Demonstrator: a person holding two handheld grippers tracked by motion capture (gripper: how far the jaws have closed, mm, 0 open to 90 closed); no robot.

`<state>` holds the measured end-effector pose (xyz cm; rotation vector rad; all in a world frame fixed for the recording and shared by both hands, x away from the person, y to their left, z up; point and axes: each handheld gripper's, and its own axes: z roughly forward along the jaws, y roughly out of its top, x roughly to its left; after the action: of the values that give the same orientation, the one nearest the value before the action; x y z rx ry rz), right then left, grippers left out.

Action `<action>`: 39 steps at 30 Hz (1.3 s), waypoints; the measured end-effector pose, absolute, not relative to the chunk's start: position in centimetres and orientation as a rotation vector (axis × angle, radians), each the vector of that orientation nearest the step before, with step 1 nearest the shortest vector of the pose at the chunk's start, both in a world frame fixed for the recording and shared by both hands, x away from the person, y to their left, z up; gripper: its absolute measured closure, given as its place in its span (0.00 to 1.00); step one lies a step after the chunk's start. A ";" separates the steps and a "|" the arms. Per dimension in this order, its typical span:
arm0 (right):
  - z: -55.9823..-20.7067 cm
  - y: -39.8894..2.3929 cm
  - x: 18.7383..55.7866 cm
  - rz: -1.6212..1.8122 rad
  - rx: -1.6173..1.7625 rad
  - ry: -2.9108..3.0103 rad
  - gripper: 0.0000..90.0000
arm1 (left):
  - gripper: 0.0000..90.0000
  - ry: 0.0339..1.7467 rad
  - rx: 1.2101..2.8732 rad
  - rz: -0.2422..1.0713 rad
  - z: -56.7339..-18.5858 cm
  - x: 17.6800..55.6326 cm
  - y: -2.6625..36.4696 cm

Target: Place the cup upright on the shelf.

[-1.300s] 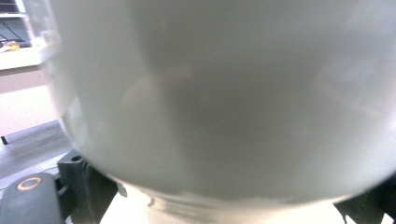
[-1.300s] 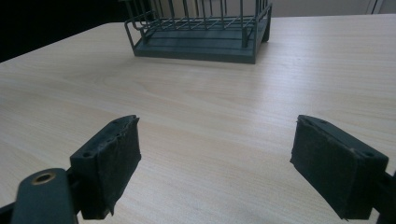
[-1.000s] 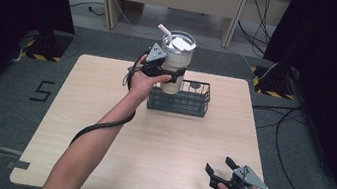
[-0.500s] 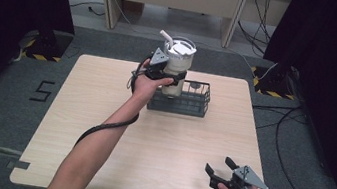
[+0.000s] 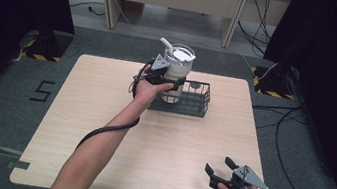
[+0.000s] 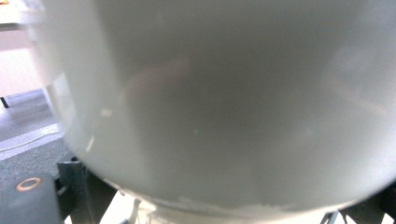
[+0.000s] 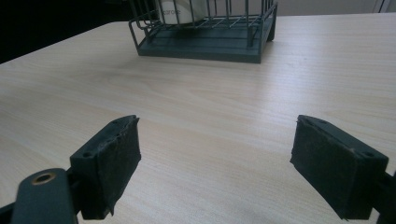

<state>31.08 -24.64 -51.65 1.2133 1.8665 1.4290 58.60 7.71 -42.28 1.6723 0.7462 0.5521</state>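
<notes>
Between the left gripper's jaws sits a white plastic tumbler with lid and straw, clamped and standing in the dark wire basket. Well ahead of the right gripper, whose jaws gape over the pale wooden table, stands that basket.

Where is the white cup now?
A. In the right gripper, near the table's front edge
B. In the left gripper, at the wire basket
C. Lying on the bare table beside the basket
B: the left gripper grips the cup at the basket.
</notes>
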 end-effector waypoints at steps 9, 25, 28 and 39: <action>-51.6 -24.5 31.1 1.430 1.213 1.867 0.18 | 0.11 0.719 1.658 0.539 -42.6 58.5 8.0; -51.6 -24.4 31.1 1.426 1.214 1.875 0.17 | 0.10 0.705 1.655 0.540 -43.2 57.8 8.4; -51.6 -24.5 31.1 1.427 1.214 1.874 0.17 | 0.10 0.711 1.652 0.530 -43.3 57.8 8.5; -51.6 -24.5 31.1 1.426 1.217 1.875 0.17 | 0.10 0.707 1.667 0.531 -43.3 57.3 9.0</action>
<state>31.10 -24.46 -51.64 1.2175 1.8750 1.4256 57.31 8.99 -43.29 1.6668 0.7068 0.5309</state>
